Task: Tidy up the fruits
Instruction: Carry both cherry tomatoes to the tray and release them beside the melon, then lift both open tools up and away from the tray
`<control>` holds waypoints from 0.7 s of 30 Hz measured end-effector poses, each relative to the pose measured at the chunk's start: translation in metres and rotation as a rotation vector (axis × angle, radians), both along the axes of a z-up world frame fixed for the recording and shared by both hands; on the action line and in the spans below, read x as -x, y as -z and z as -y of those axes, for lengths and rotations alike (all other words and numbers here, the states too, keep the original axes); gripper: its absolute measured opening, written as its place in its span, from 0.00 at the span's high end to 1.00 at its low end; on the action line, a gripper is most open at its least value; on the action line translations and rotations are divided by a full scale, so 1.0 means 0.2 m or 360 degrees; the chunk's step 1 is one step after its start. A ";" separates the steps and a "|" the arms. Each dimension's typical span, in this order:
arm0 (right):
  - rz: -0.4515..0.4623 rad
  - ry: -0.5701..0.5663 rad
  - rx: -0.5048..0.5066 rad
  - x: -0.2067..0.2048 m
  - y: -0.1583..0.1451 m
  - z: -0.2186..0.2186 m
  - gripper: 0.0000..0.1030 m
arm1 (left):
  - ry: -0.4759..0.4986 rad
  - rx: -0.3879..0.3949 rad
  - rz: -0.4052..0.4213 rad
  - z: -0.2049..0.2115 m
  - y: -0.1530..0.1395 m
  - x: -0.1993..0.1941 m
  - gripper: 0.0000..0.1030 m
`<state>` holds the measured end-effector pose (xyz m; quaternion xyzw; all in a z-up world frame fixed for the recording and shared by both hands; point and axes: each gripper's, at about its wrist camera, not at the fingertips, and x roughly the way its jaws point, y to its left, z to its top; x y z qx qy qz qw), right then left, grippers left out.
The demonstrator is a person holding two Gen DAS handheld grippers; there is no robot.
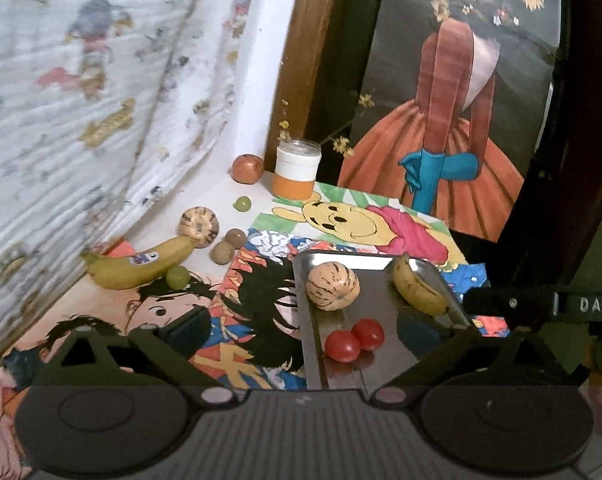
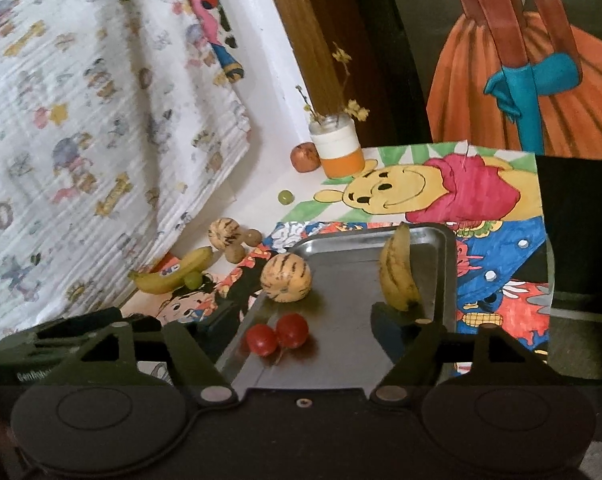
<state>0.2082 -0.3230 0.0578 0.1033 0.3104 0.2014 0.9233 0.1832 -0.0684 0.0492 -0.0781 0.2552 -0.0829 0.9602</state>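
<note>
A metal tray [image 1: 381,360] [image 2: 341,356] holds a striped yellow melon [image 1: 332,286] [image 2: 286,278], two red tomatoes [image 1: 355,340] [image 2: 277,336] and a banana [image 1: 419,290] [image 2: 397,276]. Loose on the table to the left lie another banana [image 1: 139,266] [image 2: 173,272], a green grape [image 1: 177,276] [image 2: 193,279], a second striped melon [image 1: 200,222] [image 2: 224,233], two brown round fruits [image 1: 228,246] [image 2: 243,245], another grape [image 1: 242,203] [image 2: 285,197] and a reddish fruit [image 1: 246,168] [image 2: 305,156]. My left gripper [image 1: 303,330] is open over the tray's near end. My right gripper [image 2: 305,324] is open, its right finger [image 2: 389,328] near the tray banana.
A white-and-orange jar [image 1: 297,170] [image 2: 339,148] with dried flowers stands at the back. A patterned cloth [image 1: 81,120] [image 2: 81,120] hangs along the left. Cartoon drawings [image 1: 361,220] [image 2: 441,192] cover the table. A wooden post [image 1: 305,60] and a painted panel [image 1: 461,100] stand behind.
</note>
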 end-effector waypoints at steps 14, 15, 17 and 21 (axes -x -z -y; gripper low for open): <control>0.0048 0.0031 0.0111 0.40 -0.06 -0.08 0.01 | 0.0036 0.0015 -0.0018 -0.10 -0.02 0.29 0.00; 0.0030 0.0038 0.0114 0.43 -0.06 -0.08 0.01 | 0.0046 0.0012 -0.0026 -0.11 -0.01 0.32 0.00; -0.0008 0.0046 0.0123 0.48 -0.04 -0.09 0.01 | 0.0069 -0.0003 -0.0034 -0.11 -0.01 0.35 0.00; -0.0079 0.0064 0.0159 0.56 0.00 -0.11 0.01 | 0.0105 -0.0045 -0.0037 -0.12 0.00 0.43 0.00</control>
